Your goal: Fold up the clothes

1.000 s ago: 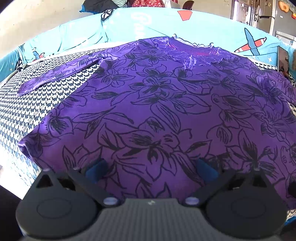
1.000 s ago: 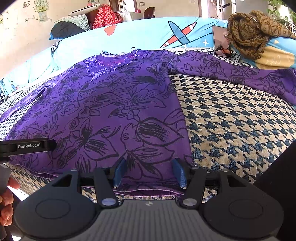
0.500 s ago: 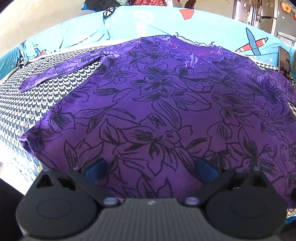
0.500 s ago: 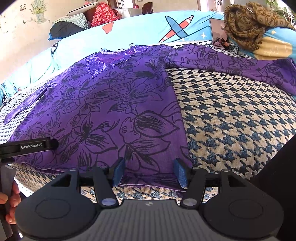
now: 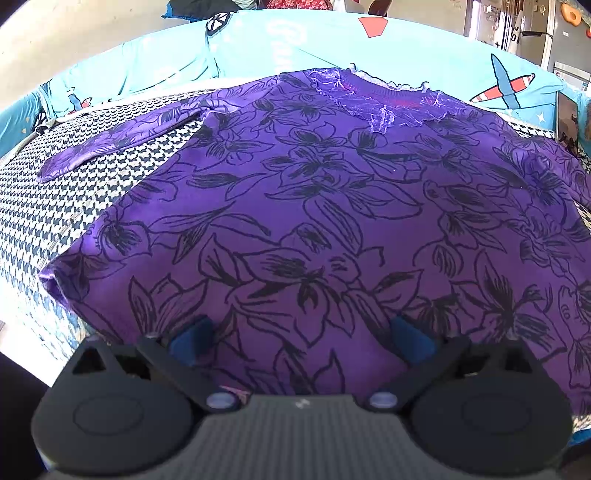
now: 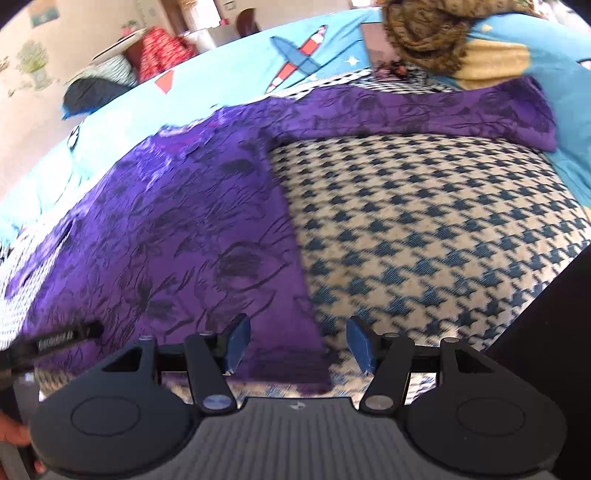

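Observation:
A purple long-sleeved shirt with black flower outlines [image 5: 314,206] lies flat, front up, on a houndstooth-covered surface [image 5: 55,206]. Its collar [image 5: 384,99] is at the far side, and the left sleeve [image 5: 122,144] stretches out to the left. My left gripper [image 5: 299,341] is open low over the near hem, blue pads wide apart. In the right wrist view the shirt [image 6: 177,236] fills the left half and its right sleeve [image 6: 424,114] runs off to the right. My right gripper [image 6: 298,343] is open, with the shirt's near right corner [image 6: 310,354] between its pads.
A light blue sheet with aeroplane prints [image 6: 295,62] borders the far side. A brown patterned cloth [image 6: 424,29] is piled at the far right on a yellow and blue cushion [image 6: 495,59]. The left gripper's finger [image 6: 62,338] and a hand [image 6: 11,432] show at the right view's left edge.
The right gripper has swung to the right, so the shirt's right edge now lies between its pads; its view is blurred. The left gripper has crept slightly forward over the hem.

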